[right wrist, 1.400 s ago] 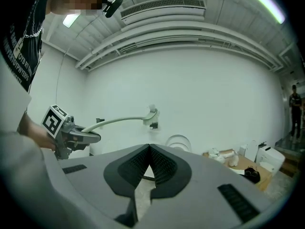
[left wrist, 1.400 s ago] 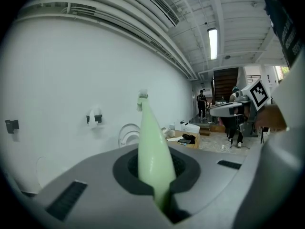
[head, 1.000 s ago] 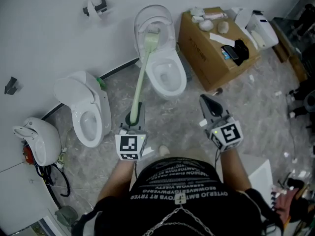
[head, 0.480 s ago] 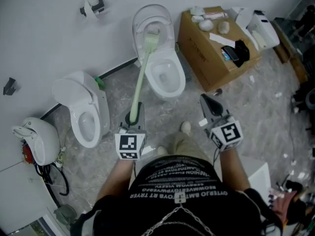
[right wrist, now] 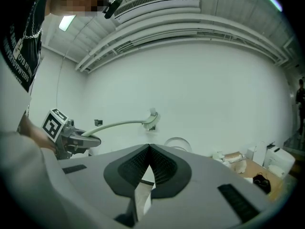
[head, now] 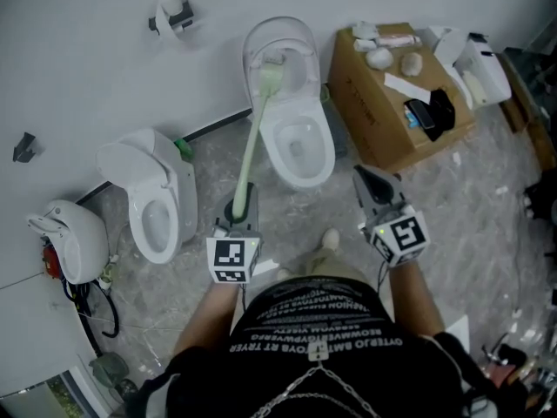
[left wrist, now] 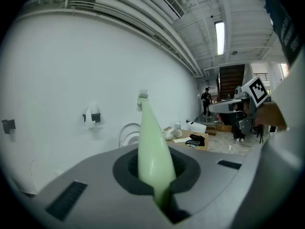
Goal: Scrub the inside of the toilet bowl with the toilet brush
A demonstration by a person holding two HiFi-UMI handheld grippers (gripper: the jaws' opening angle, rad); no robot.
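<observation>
A white toilet [head: 298,142] with its lid raised stands against the wall at top centre in the head view. My left gripper [head: 239,209] is shut on the handle of a pale green toilet brush [head: 255,133]; the brush head [head: 271,77] hangs in front of the raised lid, above the bowl. The left gripper view shows the green handle [left wrist: 151,151] rising straight out of the shut jaws. My right gripper [head: 370,184] is shut with nothing in it, to the right of the bowl's front. In the right gripper view the brush [right wrist: 125,123] curves out from the left gripper [right wrist: 90,140].
A second white toilet [head: 157,198] stands to the left, with a small white fixture [head: 65,242] and cables further left. A cardboard box [head: 396,94] with loose items on top sits right of the toilet. A holder [head: 171,11] is mounted on the wall. My shoe [head: 328,239] shows on the marble floor.
The view has shifted slightly, so the toilet and box sit a little lower and to the right. A foot has stepped forward. Both grippers keep their places and the brush stays held.
</observation>
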